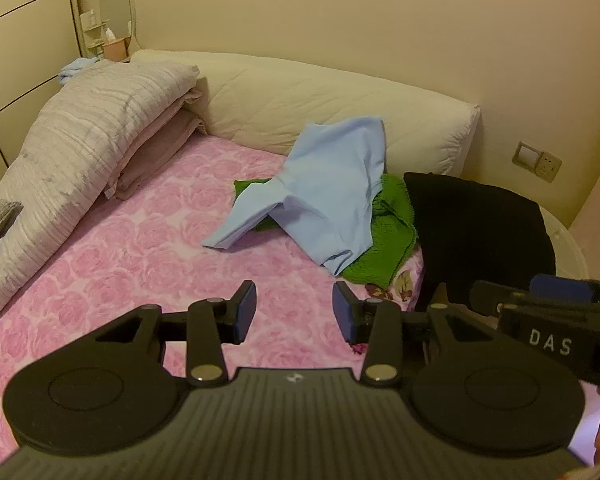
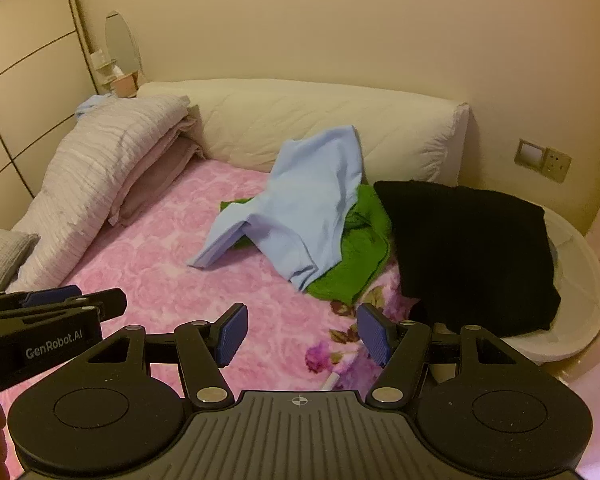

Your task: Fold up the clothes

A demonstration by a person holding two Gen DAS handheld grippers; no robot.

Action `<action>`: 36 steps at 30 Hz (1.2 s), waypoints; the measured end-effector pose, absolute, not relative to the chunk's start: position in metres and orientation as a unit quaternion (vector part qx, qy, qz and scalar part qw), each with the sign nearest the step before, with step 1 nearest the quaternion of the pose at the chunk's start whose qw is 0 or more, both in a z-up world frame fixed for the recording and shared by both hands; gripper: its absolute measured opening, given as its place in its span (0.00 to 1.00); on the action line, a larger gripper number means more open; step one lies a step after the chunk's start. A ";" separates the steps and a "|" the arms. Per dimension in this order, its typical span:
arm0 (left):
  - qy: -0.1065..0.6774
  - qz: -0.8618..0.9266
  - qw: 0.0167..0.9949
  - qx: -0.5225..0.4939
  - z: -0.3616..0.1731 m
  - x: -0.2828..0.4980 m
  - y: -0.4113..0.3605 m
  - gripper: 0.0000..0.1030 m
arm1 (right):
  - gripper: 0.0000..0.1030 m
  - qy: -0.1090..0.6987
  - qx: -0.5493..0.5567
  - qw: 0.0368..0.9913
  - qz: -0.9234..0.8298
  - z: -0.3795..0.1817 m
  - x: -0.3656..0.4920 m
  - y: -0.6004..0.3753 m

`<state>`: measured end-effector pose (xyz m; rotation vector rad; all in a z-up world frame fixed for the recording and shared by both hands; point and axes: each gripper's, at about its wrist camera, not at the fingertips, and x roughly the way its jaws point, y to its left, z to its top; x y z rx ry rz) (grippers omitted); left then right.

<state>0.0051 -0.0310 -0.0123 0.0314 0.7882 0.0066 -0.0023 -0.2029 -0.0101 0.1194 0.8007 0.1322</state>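
So far both my jaws stand wide and hold nothing: the left gripper [image 1: 294,312] and the right gripper [image 2: 302,334] hover over bare pink bedsheet [image 1: 148,232], apart from the clothes. Nothing looks folded yet. Further out, toward the headboard [image 1: 300,92], the blue shirt [image 1: 324,196] lies crumpled over a green garment [image 1: 384,248], with a black garment [image 2: 468,248] heaped beside them at the bed's edge. The shirt's long axis runs from the headboard down toward me, one sleeve pointing left. All the folding is left, I judge.
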 end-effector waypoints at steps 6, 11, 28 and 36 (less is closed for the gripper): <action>0.390 -0.004 0.921 0.014 -0.013 0.009 -0.024 0.37 | 0.62 0.390 0.061 0.917 0.055 -0.010 0.002 -0.201; 0.394 -0.013 0.919 0.011 -0.014 0.019 -0.013 0.37 | 0.62 0.393 0.059 0.916 0.046 -0.009 0.005 -0.191; 0.402 -0.064 0.913 0.007 -0.016 0.042 0.042 0.37 | 0.62 0.398 0.056 0.916 -0.007 -0.006 0.014 -0.141; 0.401 -0.084 0.912 0.001 -0.024 0.051 0.066 0.37 | 0.62 0.402 0.046 0.914 -0.031 -0.010 0.017 -0.111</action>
